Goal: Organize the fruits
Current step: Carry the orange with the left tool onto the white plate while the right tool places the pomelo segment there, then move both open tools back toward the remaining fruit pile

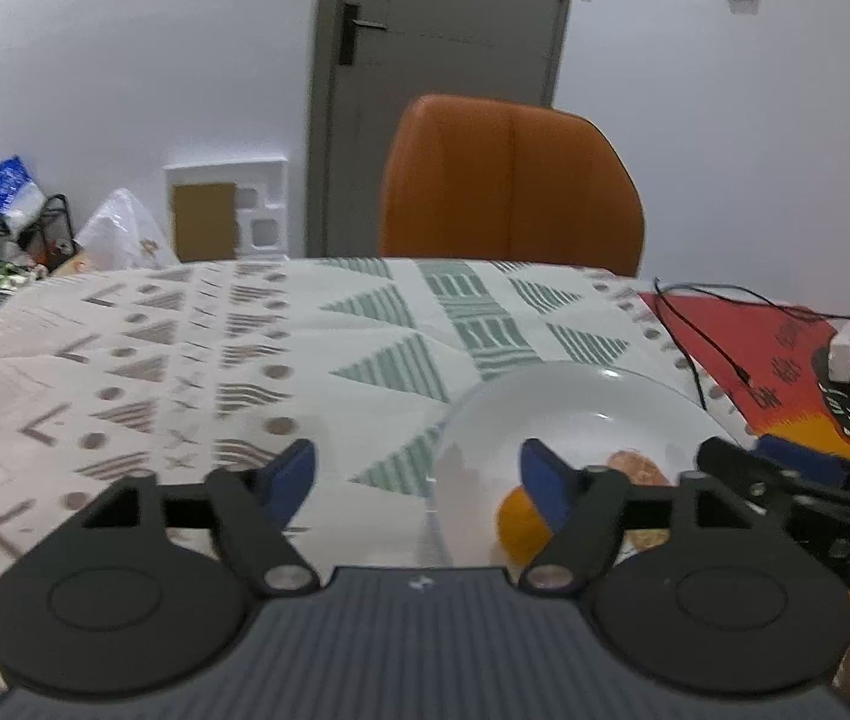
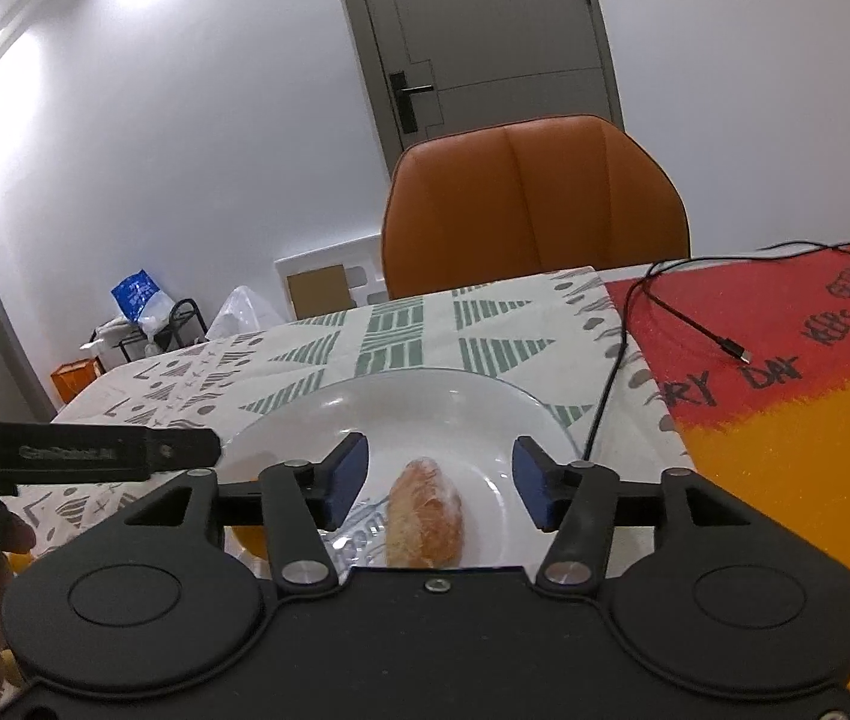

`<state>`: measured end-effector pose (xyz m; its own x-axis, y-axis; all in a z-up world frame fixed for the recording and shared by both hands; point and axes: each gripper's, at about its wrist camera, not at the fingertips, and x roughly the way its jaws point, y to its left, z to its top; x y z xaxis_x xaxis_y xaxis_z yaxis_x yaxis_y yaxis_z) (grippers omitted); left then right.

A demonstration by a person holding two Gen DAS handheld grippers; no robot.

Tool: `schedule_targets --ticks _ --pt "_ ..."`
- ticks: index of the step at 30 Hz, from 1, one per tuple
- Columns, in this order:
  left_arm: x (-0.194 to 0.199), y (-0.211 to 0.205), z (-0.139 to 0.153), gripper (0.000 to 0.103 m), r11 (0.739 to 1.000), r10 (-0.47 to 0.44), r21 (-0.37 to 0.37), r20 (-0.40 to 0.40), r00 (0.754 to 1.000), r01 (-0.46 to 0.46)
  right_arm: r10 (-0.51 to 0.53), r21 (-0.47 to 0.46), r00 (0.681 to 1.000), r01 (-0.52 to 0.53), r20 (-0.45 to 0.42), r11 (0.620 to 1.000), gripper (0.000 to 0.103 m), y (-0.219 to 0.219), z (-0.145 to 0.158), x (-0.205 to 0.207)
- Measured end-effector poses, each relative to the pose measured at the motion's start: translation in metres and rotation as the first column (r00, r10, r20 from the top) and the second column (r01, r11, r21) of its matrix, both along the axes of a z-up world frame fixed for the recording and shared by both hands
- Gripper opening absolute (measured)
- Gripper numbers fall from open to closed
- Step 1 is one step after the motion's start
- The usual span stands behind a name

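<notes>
Fruit (image 2: 425, 513) on white plate (image 2: 425, 402), between spread fingers of empty right gripper (image 2: 440, 483), left gripper (image 1: 419, 480) likewise wide, empty

I am working in a lived-in home, at what looks like a dining spot. My worktop (image 2: 281, 360) is covered by a patterned tablecloth (image 1: 245, 360) of grey and green triangles, with an orange upholstered chair (image 2: 533, 204) pushed up to its far edge. Behind it stands a grey interior door (image 2: 485, 30) with a black lever handle (image 2: 410, 90), set in plain white walls. A foam packing insert (image 1: 233, 216), plastic bags (image 1: 119, 234) and a cluttered black wire rack (image 1: 23, 234) sit along the wall.
</notes>
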<state>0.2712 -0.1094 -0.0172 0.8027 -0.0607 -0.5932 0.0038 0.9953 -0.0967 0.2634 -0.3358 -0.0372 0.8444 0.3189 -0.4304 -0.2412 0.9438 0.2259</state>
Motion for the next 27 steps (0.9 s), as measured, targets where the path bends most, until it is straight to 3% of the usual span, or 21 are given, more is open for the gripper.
schedule_targets --ticks 3,13,17,27 --pt "-0.012 0.010 0.007 0.083 1.000 0.022 0.005 0.019 1.000 -0.022 0.013 -0.010 0.999 -0.013 0.041 1.000 0.075 0.005 0.012 -0.012" --pt "-0.047 0.037 0.020 0.086 0.998 0.070 -0.008 0.051 0.996 -0.070 0.019 -0.005 0.998 -0.019 0.057 1.000 0.085 0.015 0.028 -0.040" --pt "-0.062 0.048 0.025 0.087 0.997 0.083 -0.010 0.065 0.994 -0.083 0.030 0.001 0.997 -0.030 0.076 1.000 0.102 0.020 0.031 -0.053" --pt "-0.101 0.080 0.021 0.087 0.994 0.091 -0.060 0.063 0.994 -0.087 0.093 0.015 0.994 -0.094 0.064 0.995 0.103 0.045 0.031 -0.077"
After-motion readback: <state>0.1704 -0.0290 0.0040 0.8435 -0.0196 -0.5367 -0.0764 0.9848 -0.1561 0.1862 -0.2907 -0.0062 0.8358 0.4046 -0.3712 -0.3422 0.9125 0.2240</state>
